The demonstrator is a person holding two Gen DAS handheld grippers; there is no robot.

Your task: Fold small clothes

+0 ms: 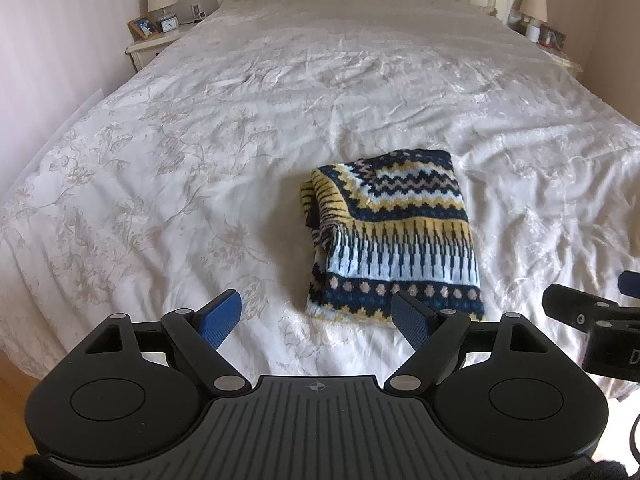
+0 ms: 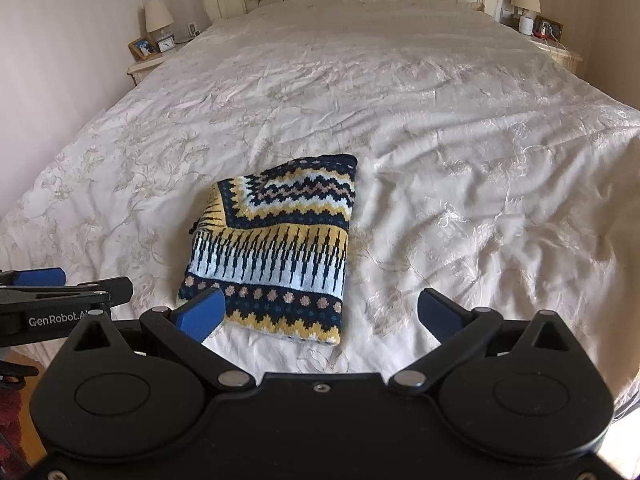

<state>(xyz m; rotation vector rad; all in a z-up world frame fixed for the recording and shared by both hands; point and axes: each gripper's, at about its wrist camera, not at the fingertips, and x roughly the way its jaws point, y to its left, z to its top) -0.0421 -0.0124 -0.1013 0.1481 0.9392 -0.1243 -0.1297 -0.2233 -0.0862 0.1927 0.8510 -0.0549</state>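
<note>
Both hand-held grippers, left [image 1: 316, 318] and right [image 2: 326, 312], hover spread wide and empty at the bed's [image 1: 200, 128] foot. Just beyond lies the folded patterned knit sweater [image 1: 394, 240] on the white bedspread [image 2: 460, 128].

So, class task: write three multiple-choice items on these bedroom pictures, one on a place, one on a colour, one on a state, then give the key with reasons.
1. Where does the knit garment lie?
A. on the bed
B. on a nightstand
C. on the floor

2. Which colour are the finger pads?
A. red
B. blue
C. green

3. How is the garment?
A. spread flat
B. hanging
C. folded

Key: 1 A, it rests on the white bedspread. 2 B, blue pads show on the left gripper and right gripper. 3 C, layered edges form a compact rectangle, with both grippers open and clear.
</note>
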